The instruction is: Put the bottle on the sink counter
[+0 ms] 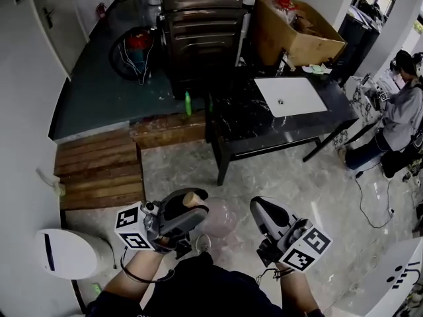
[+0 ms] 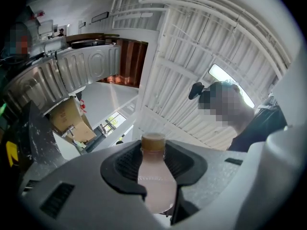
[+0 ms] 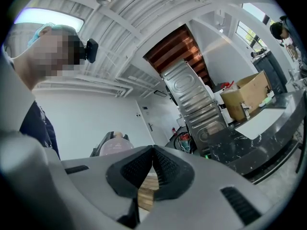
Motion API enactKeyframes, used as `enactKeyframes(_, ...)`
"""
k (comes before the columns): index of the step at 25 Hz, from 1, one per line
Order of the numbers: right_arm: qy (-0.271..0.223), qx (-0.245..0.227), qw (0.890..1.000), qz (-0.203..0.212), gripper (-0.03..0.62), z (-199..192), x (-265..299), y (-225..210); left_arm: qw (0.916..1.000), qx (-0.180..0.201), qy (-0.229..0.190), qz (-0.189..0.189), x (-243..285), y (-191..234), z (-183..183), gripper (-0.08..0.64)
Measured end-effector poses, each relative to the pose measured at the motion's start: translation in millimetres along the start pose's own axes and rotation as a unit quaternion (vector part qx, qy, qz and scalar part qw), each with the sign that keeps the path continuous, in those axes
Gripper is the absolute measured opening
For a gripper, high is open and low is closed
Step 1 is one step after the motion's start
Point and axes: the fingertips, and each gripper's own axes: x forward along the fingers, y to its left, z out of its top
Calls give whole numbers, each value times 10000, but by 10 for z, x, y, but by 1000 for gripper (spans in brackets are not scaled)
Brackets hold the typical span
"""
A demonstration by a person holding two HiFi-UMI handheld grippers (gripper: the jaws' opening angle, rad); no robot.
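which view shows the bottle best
The left gripper view: the bottle sits centred, clamped in the left gripper, tan cap and pale body close up. The head view shows it partly hidden inside that gripper; the right gripper view catches it small at left.

Pale pink tan-capped bottle (image 2: 157,178), black marbled counter (image 1: 241,123), white sink (image 1: 305,94), brown cardboard box (image 1: 301,41)

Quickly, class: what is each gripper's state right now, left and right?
Left gripper: closed on the bottle.
Right gripper: closed, nothing between its jaws.
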Motion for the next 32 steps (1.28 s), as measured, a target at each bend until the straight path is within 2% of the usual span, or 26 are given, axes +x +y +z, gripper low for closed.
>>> enactKeyframes(8, -6, 0, 10000, -23, 25, 114, 514, -214, 10000, 5, 10, 0, -24, 459, 399, 138)
enactKeyframes(19, -55, 91, 9999, 42, 25, 216, 860, -611, 9999, 54, 30, 80, 72, 951, 578, 138)
enactKeyframes(32, 57, 89, 9995, 303, 25, 632, 1462, -1634, 9994, 162, -39, 308, 642, 1980, 841, 138)
